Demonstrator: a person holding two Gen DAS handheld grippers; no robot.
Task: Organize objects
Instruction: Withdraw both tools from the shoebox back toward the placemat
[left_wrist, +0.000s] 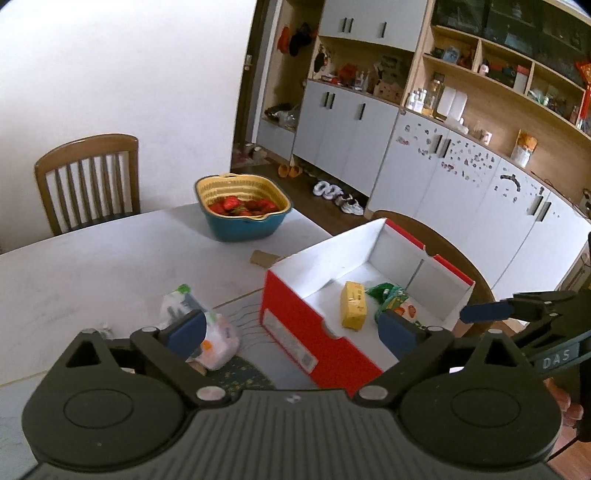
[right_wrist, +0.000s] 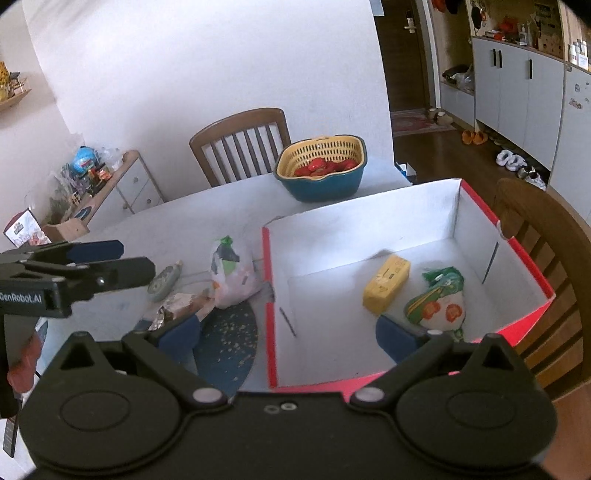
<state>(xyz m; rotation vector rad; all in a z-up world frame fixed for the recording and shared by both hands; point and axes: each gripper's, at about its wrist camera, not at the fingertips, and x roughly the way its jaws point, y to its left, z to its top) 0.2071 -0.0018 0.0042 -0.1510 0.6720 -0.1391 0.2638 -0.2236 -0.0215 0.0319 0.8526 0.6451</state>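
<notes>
On the grey table (right_wrist: 110, 236) stand a red box (right_wrist: 271, 314), a white bag (right_wrist: 231, 275) at its 9 o'clock, and a basket (right_wrist: 321, 181) at 12 o'clock.

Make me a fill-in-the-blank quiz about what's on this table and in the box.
1. The yellow pack lies inside the red ____.
2. The green-and-white bag lies in the box ____ the yellow pack.
3. The basket holds ____ fruit.
4. The white bag lies on the table, ____ the box.

Missing words: box; beside; red; outside
</notes>
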